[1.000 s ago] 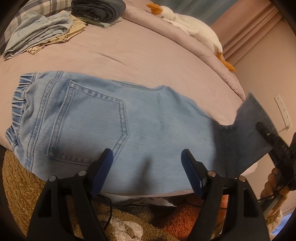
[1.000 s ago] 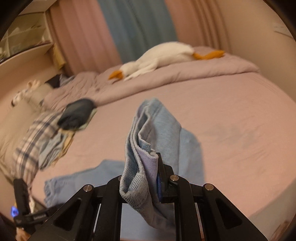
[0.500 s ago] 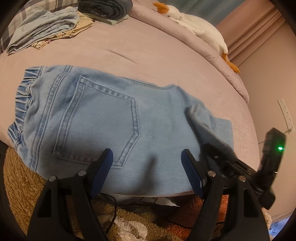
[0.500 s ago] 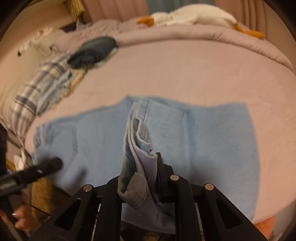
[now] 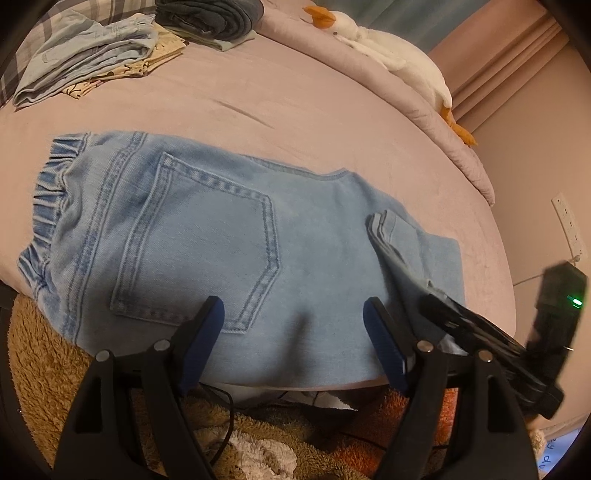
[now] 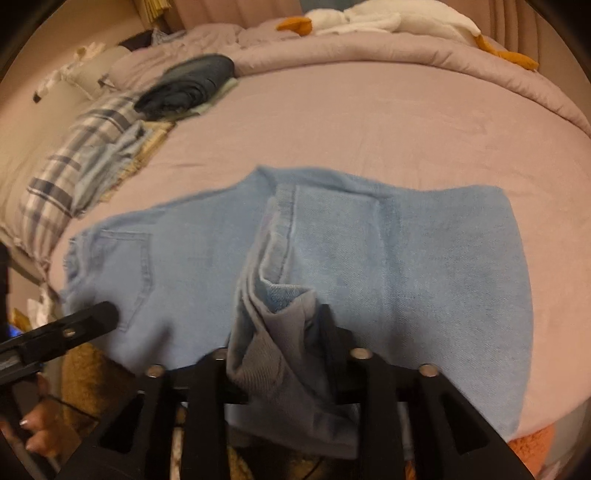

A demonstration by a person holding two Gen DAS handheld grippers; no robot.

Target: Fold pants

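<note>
On the near half of the pink bed (image 5: 295, 99) lie the light-blue denim pants (image 5: 207, 236), spread flat, back pocket (image 5: 207, 251) up, elastic waistband (image 5: 48, 192) toward the left in the left wrist view. Leg portion folded back over the seat area; folded hem edge (image 5: 384, 225) sits on top of the denim, right of the pocket. Near edge of the pants overhangs the mattress slightly.

Right gripper (image 6: 273, 332): jaws opening, a bunched fold of the denim leg (image 6: 266, 317) between them; fabric looks slack against the fingers, not pinched. Left gripper (image 5: 291, 332): jaws wide, nothing between them, hovering just above the near edge of the pants below the pocket.

Farther out: stack of folded clothes (image 5: 88, 59) and a dark folded garment (image 5: 210, 14) at the far left of the bed; white goose plush (image 5: 391, 55) along the far edge. Brown fuzzy rug (image 5: 40, 369) below the bedside.
</note>
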